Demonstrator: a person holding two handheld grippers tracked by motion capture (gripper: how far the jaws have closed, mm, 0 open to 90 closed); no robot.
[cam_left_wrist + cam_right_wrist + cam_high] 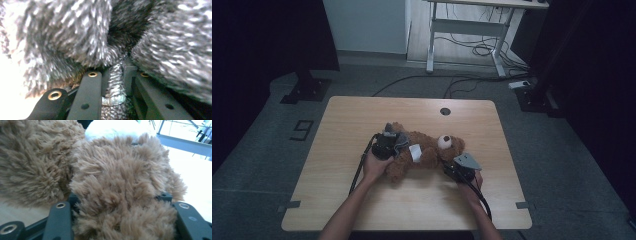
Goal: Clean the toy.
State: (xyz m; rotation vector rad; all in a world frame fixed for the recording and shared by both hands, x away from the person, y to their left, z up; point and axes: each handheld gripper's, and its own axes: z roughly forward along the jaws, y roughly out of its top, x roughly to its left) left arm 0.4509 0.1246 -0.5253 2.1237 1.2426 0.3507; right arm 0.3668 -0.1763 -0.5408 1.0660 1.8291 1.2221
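High view: teddy bear (424, 150) mid-table (337, 150); left fingers (87, 85) clench grey knit (113, 80), right fingers (60, 220) grasp fur.

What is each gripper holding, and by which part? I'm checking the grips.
The left gripper pinches a fold of the grey knit garment. The right gripper has a furry limb of the teddy bear between its jaws.

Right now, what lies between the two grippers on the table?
In the high view, the teddy bear's brown body with its white tag spans the stretch from the left gripper to the right gripper.
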